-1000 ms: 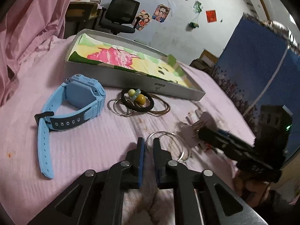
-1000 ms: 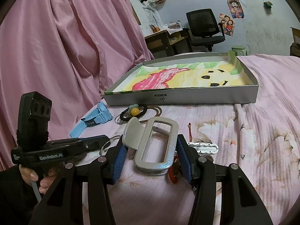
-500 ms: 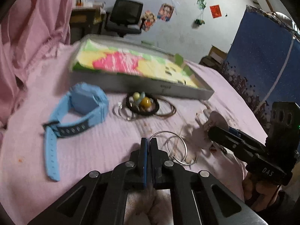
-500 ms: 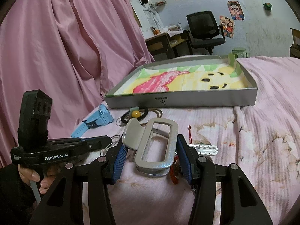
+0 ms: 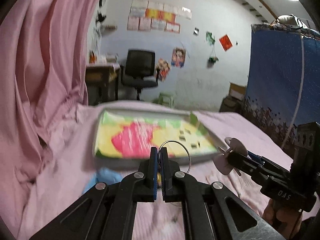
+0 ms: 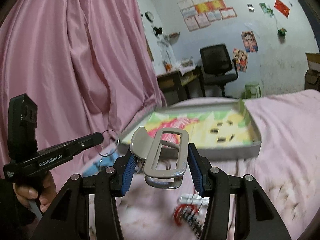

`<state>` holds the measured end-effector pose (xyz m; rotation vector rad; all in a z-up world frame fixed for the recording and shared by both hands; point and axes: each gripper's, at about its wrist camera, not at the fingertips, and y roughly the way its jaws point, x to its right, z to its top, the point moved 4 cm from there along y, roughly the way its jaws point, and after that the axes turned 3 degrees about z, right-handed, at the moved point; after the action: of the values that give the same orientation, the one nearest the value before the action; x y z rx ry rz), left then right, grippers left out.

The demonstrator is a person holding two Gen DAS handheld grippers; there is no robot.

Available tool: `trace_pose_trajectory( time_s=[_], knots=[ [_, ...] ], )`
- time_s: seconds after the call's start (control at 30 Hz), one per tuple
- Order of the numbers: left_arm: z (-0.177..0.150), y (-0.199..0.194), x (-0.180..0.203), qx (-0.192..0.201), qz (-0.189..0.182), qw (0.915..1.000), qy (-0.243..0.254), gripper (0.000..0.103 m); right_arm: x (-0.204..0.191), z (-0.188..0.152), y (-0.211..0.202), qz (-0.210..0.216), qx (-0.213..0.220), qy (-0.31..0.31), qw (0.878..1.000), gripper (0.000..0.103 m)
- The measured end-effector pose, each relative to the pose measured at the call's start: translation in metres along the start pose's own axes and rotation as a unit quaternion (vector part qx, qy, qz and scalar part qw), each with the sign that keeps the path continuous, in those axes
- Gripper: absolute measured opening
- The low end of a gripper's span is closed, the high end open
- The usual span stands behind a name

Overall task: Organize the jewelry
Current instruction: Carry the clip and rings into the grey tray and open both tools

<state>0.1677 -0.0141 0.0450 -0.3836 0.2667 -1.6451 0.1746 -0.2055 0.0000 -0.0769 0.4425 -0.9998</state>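
Note:
My left gripper (image 5: 159, 154) is shut on thin silver hoop bangles (image 5: 187, 156) and holds them in the air in front of the grey tray (image 5: 140, 110) with the colourful picture lining. In the right wrist view the left gripper (image 6: 99, 138) shows at the left with the hoops (image 6: 112, 140) hanging from its tip. My right gripper (image 6: 160, 160) is shut on a large silver hair clip (image 6: 166, 156), also off the bed, just short of the tray's front wall (image 6: 230, 152). The left wrist view shows the right gripper (image 5: 230, 156) at the right.
A blue watch (image 6: 100, 164) lies on the pink bedcover below the grippers. A small silver clip (image 6: 192, 197) and a red clip (image 6: 184, 214) lie near my right fingers. A pink curtain (image 6: 70, 60) hangs at the left, and a blue panel (image 5: 280, 80) stands at the right.
The left gripper shut on the silver hoops and lifted them off the bed toward the tray. The right gripper rose too, still gripping the hair clip.

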Motion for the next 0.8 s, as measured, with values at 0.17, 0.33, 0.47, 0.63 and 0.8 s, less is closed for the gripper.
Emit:
trace_pose_trajectory(
  time_s=[0.17,0.33,0.47,0.63,0.8],
  knots=[
    [0.027,0.005,0.002,0.062,0.022,0.9978,-0.001,0.003,0.012,0.032,0.011,-0.012,0.04,-0.005,0.999,0.045],
    [0.042,0.04,0.001,0.058,0.03,0.9978,-0.01,0.003,0.024,0.054,0.032,-0.03,0.067,-0.017,0.997,0.045],
    [0.045,0.072,-0.01,0.038,0.043,0.9976,-0.038,0.003,0.035,0.063,0.06,-0.056,0.065,-0.036,0.996,0.045],
    [0.039,0.103,-0.021,0.029,0.085,0.9943,-0.056,0.003,0.045,0.062,0.077,-0.072,0.067,-0.053,0.994,0.045],
    [0.025,0.13,-0.026,-0.019,0.106,0.9921,-0.065,0.003,0.061,0.055,0.097,-0.07,0.029,-0.027,0.997,0.045]
  ],
)
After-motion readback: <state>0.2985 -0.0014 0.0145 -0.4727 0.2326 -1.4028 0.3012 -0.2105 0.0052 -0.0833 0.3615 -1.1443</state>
